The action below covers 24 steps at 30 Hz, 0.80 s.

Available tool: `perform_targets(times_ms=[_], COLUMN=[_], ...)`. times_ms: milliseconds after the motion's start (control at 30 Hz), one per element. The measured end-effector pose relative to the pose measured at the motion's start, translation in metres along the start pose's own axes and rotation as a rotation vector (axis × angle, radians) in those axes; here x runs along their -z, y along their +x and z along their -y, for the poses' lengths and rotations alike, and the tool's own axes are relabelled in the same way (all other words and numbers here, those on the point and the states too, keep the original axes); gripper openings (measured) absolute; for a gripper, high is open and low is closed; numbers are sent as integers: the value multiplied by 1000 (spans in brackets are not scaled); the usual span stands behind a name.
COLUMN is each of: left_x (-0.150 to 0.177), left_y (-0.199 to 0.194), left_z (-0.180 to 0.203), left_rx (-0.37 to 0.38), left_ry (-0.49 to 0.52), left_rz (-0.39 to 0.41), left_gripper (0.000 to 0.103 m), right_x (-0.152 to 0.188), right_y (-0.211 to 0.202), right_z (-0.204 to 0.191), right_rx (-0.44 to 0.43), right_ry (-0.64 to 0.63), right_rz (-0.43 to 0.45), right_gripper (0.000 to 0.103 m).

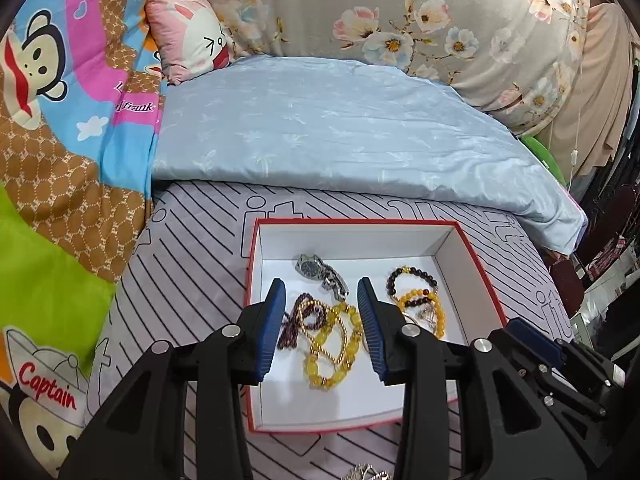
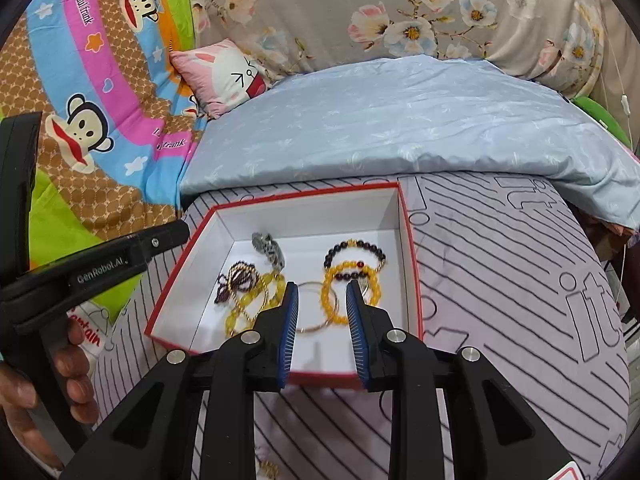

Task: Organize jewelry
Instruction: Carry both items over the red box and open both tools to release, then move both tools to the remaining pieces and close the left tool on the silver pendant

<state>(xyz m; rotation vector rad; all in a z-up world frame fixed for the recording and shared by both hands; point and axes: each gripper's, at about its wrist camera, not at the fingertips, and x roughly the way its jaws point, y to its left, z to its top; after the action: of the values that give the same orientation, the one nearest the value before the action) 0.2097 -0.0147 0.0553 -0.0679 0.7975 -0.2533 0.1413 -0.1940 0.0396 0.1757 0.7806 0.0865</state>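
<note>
Where the left wrist view looks down, the left gripper (image 1: 322, 294) hangs over a red-rimmed box (image 1: 476, 276) that sits on a striped sheet (image 1: 192, 264) on a bed. Its blue pads (image 1: 274, 324) stand apart with nothing clamped between them. Through the gap show yellow beads (image 1: 324, 376), a thin gold chain (image 1: 336, 344) and a dark maroon strand (image 1: 294, 320), all tangled together on the white floor of the box. A watch (image 1: 320, 274) lies just beyond the tips, and a dark bead bracelet (image 1: 412, 280) lies toward the right wall, touching an amber bracelet (image 1: 436, 308). Part of the right gripper's body shows at the lower right. A blue quilt (image 1: 320, 132) lies behind the box, with a pink pillow (image 1: 188, 40) further back

From the right wrist view, the right gripper (image 2: 322, 290) also points down into the box (image 2: 412, 264), near its right side. Its pads (image 2: 290, 332) are apart and hold nothing; a plain gold bangle (image 2: 316, 328) lies on the box floor in the gap between them, overlapping the amber bracelet (image 2: 332, 280). The dark bead bracelet (image 2: 356, 246) lies just beyond that, the watch (image 2: 270, 250) sits near the middle, and the yellow beads (image 2: 240, 320) lie to the left with the maroon strand (image 2: 234, 280). At the left edge a hand (image 2: 48, 380) grips the left gripper's handle
</note>
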Motion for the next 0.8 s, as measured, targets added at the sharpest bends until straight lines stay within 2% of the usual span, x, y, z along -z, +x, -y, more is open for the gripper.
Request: perform_targets(times_ms=[200,400,600,800], left_x=[22,51,80,103], left_y=[-20,-33,-37,-32], left_z=[-2,-6,-8,-9], left_rx=[-3,-7,-5,-9], left_ry=[6,-3,-4,-8], left_rz=[-4,-31,-76,-124], left_gripper=[36,36,36,36], right_x=[28,65,97,115], right_y=[-15,-25,-26,-17], right_z=[-4,-5,-12,-25], right_rx=[6,-6,-31,-48], right_ry=[-18,-8,-2,-18], right_rz=[-25,-85,-144,-189], right_gripper=[25,25,25,25])
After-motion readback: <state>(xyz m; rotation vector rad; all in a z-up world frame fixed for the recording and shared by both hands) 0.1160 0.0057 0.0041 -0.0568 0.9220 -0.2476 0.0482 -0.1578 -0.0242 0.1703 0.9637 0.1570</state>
